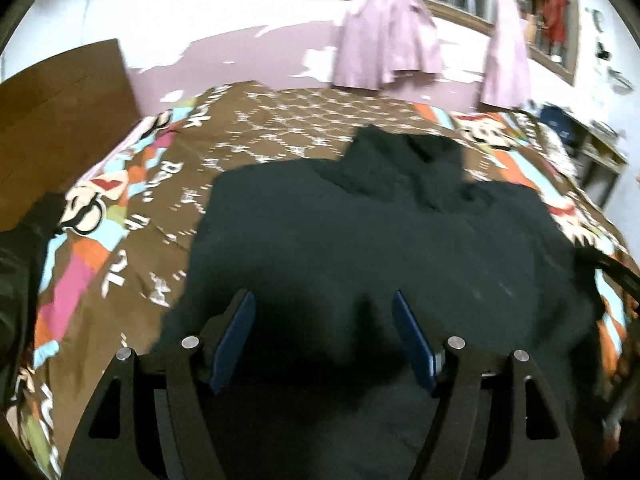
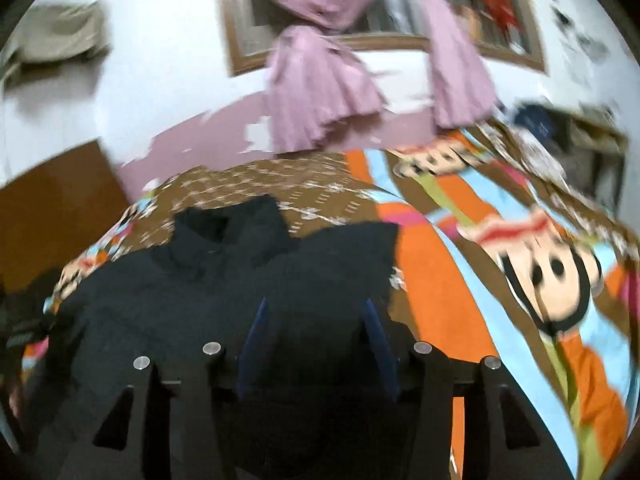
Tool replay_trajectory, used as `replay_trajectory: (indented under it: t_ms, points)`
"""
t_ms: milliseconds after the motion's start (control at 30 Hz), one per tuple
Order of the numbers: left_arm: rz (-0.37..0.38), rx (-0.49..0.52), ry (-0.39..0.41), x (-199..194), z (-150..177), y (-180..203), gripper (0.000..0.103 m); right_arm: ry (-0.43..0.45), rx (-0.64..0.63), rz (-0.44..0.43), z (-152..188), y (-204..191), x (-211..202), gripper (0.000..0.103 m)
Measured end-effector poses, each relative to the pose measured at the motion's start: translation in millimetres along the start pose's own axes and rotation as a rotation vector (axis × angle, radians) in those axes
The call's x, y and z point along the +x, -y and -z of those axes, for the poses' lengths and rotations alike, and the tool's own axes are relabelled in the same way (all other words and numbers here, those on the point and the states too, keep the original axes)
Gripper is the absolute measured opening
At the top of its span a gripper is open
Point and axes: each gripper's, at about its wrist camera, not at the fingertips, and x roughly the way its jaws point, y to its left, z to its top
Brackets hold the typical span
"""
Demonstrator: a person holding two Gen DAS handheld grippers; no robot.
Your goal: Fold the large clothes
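A patterned bedspread (image 1: 132,248) covers the bed, and the dark jacket (image 1: 360,240) lies flat on it, collar toward twelve o'clock. Both grippers tilt down over its near hem. The left gripper (image 1: 324,340) stands well apart, nothing clamped; the right gripper (image 2: 316,344) about half open — seemingly empty, though blurred.

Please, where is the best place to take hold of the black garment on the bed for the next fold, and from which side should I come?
Probably grip the black garment at its near bottom edge, coming from the near side of the bed cover. It lies flat with the collar far away, and the open left gripper and right gripper hang over that near part.
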Motion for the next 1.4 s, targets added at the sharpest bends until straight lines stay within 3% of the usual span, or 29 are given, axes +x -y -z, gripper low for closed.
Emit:
replay_trajectory:
  t_ms: [133,167,200,267,400,733,1000,1100,1167,1333,1400]
  points:
    - [0.065,-0.055,-0.057,36,-3,-14,0.065,-0.146,-0.06,-0.123,14,-16,36,0.058]
    - [0.068,-0.053,-0.078,43,1,-14,0.065,-0.177,-0.042,-0.144,23,-14,47,0.068]
    - [0.057,-0.044,-0.093,48,3,-14,0.065,-0.186,-0.04,-0.154,30,-13,50,0.07]
    - [0.003,-0.003,-0.122,60,12,-9,0.067,-0.154,-0.115,-0.135,50,-17,58,0.071]
    - [-0.073,0.044,-0.103,63,23,-1,0.081,-0.153,-0.157,-0.086,64,-23,67,0.071]
    - [-0.144,0.057,-0.04,75,39,-3,0.097,-0.156,-0.234,0.023,74,-41,81,0.072]
    - [-0.163,0.051,-0.028,83,42,-5,0.101,-0.135,-0.228,0.015,76,-40,80,0.073]
    - [-0.161,0.055,-0.022,82,42,-4,0.101,-0.118,-0.206,-0.049,73,-35,71,0.089]
    - [-0.148,0.049,-0.027,82,41,-7,0.101,-0.102,-0.175,-0.076,67,-29,60,0.093]
    - [-0.143,0.03,-0.086,72,29,-6,0.101,-0.109,-0.187,0.0,55,-25,30,0.093]
    - [-0.143,-0.004,-0.111,64,29,-4,0.101,-0.107,-0.205,-0.012,49,-27,14,0.093]
